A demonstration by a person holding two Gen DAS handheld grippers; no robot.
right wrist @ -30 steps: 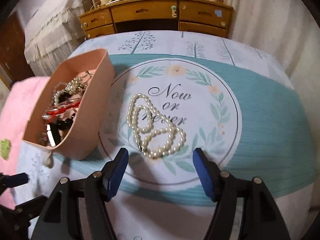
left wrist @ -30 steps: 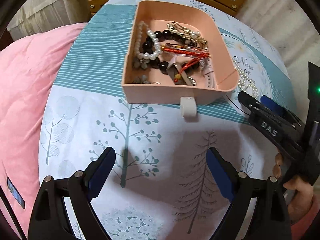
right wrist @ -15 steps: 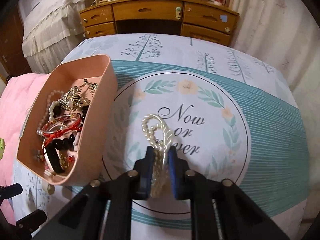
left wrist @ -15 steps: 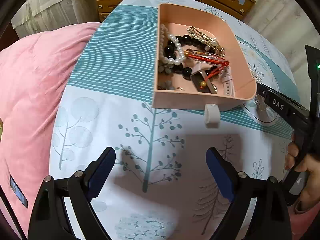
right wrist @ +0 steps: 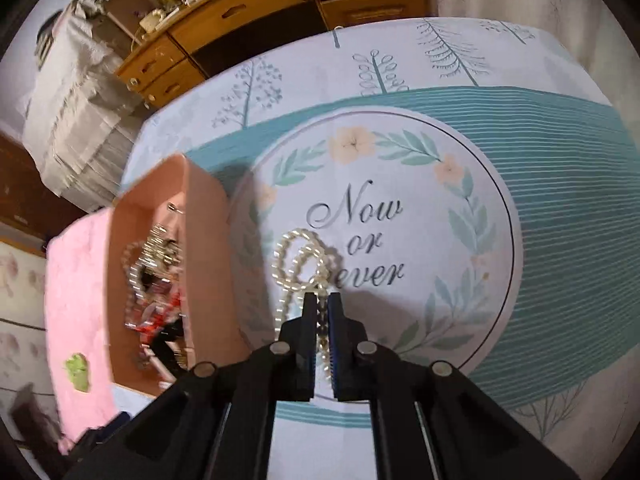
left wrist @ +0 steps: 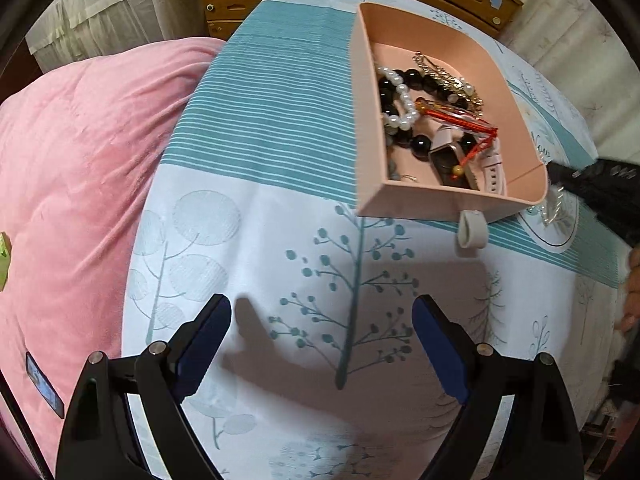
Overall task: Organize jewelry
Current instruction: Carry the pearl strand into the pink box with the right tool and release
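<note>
A pink tray [left wrist: 424, 204] holds several pieces of jewelry: white pearls, black beads [left wrist: 416, 142], red cord and a watch. It stands on the printed cloth, ahead and to the right of my left gripper [left wrist: 322, 320], which is open above bare cloth with nothing between its fingers. In the right wrist view the tray [right wrist: 208, 240] lies to the left. My right gripper [right wrist: 320, 300] is closing its jaws tight on a pearl necklace [right wrist: 298, 258], whose loops hang over the "Now or never" print. From the left wrist view the right gripper [left wrist: 592, 180] shows beside the tray's right end.
A pink blanket [left wrist: 80, 160] lies left of the cloth. A wooden dresser [right wrist: 280, 8] stands beyond the far edge. A white tab [left wrist: 472, 229] sticks out of the tray's near wall. A person's hand [left wrist: 632, 280] shows at the right edge.
My right gripper has shut on the pearl necklace, rolled and lifted it partly off the cloth. My left gripper has drifted left, still open, so the tray sits further right in its view.
</note>
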